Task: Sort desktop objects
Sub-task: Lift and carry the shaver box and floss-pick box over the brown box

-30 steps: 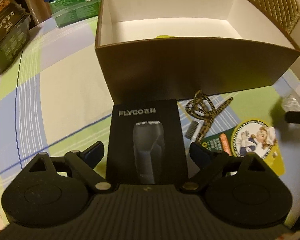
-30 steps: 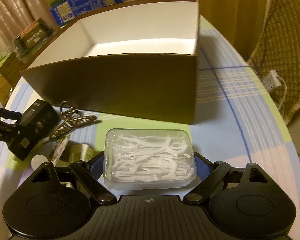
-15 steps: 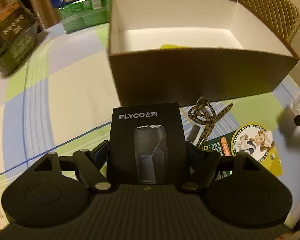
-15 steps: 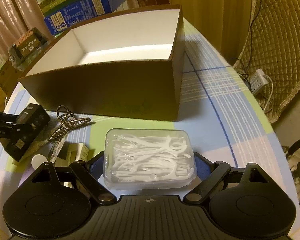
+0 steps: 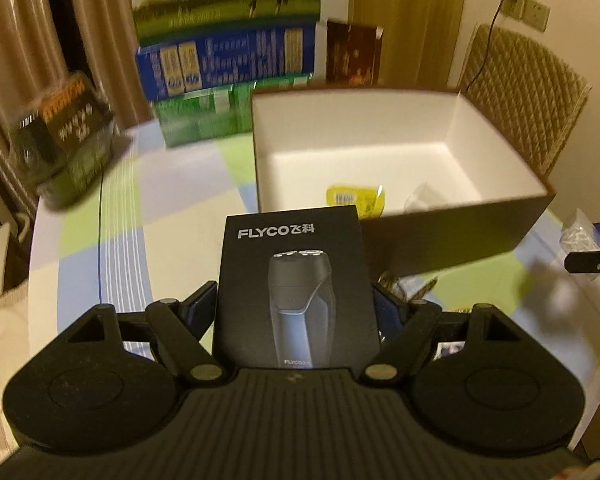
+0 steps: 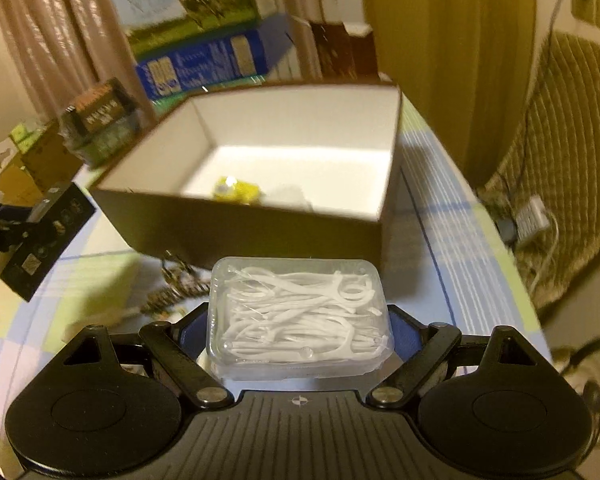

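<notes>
**Reader:** What is the scene showing, starting with the biggest things?

**Describer:** A round table (image 5: pixel 172 216) with a pale blue, green and white checked cloth is filling both views. An open brown cardboard box (image 5: pixel 452 236) with white inner walls is sitting on it, toward the far side. Stacked cartons and a quilted chair are standing beyond the table

**Reader:** Is anything lying in the box already?

**Describer:** Yes. A small yellow packet (image 5: pixel 356 198) is lying on the box floor near the front wall, and something pale and clear is lying just beside it, too blurred to name. So the sorting is looking partly done

**Reader:** What are the grippers doing?

**Describer:** Both are carrying something. The left gripper (image 5: pixel 296 308) is clamping a black shaver box (image 5: pixel 296 288) marked FLYCO by its two sides, holding it clear of the table in front of the cardboard box. The right gripper (image 6: pixel 300 328) is gripping a clear plastic case of white floss picks (image 6: pixel 300 312) the same way, also in front of the box and not yet over its opening

**Reader:** What is remaining?

**Describer:** Both held items are still waiting to go in. A leopard-print hair clip (image 6: pixel 172 292) is lying on the cloth against the box's front wall, and small items beside it are showing only in part, so more pickups are probably remaining
</notes>
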Demonstrator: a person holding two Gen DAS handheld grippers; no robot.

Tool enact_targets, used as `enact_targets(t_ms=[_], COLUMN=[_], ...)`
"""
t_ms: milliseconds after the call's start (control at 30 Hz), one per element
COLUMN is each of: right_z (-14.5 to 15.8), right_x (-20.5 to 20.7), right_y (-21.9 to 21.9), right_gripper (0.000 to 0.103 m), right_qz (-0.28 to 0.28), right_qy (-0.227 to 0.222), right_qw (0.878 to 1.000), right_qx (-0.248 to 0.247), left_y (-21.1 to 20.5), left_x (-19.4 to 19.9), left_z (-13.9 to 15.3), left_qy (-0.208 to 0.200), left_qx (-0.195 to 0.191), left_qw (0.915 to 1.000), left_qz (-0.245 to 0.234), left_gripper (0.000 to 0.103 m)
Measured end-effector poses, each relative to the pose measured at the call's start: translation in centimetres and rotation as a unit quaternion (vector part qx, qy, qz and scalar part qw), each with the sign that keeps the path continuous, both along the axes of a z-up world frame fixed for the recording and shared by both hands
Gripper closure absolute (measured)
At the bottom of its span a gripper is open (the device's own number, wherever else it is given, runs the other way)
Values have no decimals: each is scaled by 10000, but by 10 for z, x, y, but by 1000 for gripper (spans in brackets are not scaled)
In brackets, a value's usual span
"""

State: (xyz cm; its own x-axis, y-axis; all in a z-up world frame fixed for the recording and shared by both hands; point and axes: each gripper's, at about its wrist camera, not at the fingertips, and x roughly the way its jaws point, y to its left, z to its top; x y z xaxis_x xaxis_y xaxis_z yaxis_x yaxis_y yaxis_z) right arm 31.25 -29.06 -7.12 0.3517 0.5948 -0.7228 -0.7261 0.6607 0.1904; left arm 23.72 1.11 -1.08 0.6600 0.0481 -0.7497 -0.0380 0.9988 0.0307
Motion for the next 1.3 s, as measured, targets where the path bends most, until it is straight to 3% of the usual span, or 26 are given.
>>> enact_targets(t_ms=[267,700,967,1300], right_z=[36,37,18,-21], right_x=[18,69,106,158], right_y=[13,57,94,135], right_gripper=[17,17,17,17], right_qz=[233,325,384,531], right_qy=[-515,-740,-723,-648], right_qw=[9982,9967,9964,9936], right_qx=[195,78,-205,-754], left_y=[-14,-29,-33,-35], left_x=[24,93,144,220], left_z=[24,34,15,-26], left_qy=[-326,-385,-144,238], left_qx=[45,0,-13,403], left_qw=[9992,9983,9991,9983], left_qz=[-230,-447,-391,-347], left_gripper=[27,27,27,27])
